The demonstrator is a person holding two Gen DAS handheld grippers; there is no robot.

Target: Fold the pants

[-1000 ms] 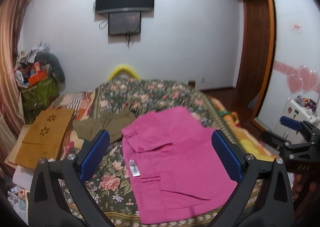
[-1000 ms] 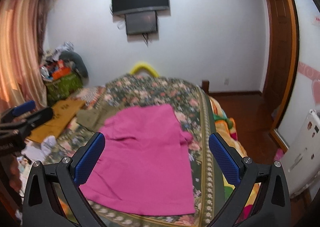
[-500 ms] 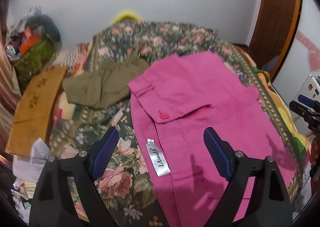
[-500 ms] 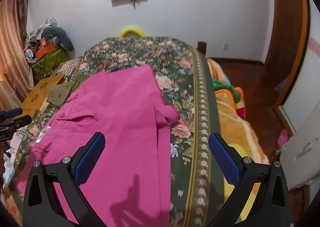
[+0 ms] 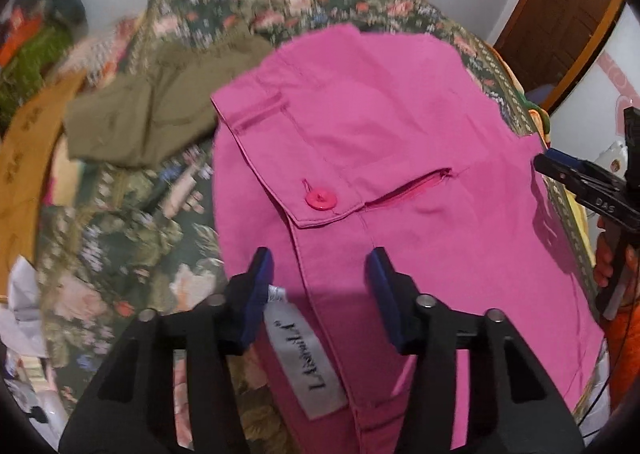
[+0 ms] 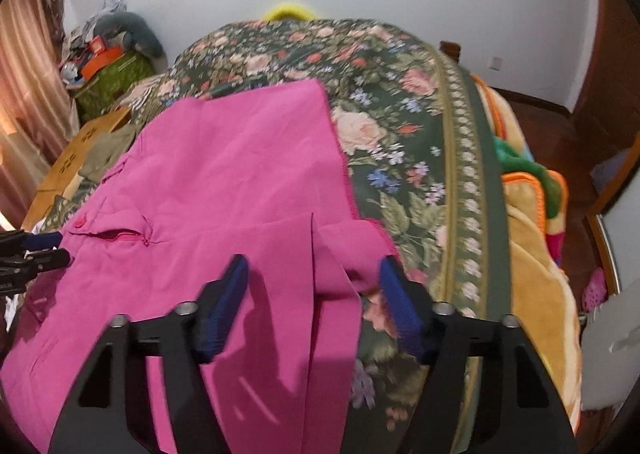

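Observation:
Pink pants (image 5: 400,158) lie spread on a floral bedspread (image 5: 132,238), with a pink button (image 5: 320,200) and a white label (image 5: 308,362) at the waist. My left gripper (image 5: 320,290) is open, low over the waistband, its blue pads either side of the label edge. In the right wrist view the pants (image 6: 224,190) reach from the middle to the left. My right gripper (image 6: 312,294) is open, its pads straddling the folded pant hem near the bed's right side. The other gripper shows at each view's edge.
Olive-green pants (image 5: 160,110) lie on the bed left of the pink ones. A brown cardboard box (image 5: 24,158) stands beside the bed at left. An orange blanket (image 6: 532,254) hangs off the bed's right side. Clutter (image 6: 104,54) is piled by the far wall.
Both grippers have come down and forward from high above the bed to just over the pink pants. Both jaws have narrowed but remain open.

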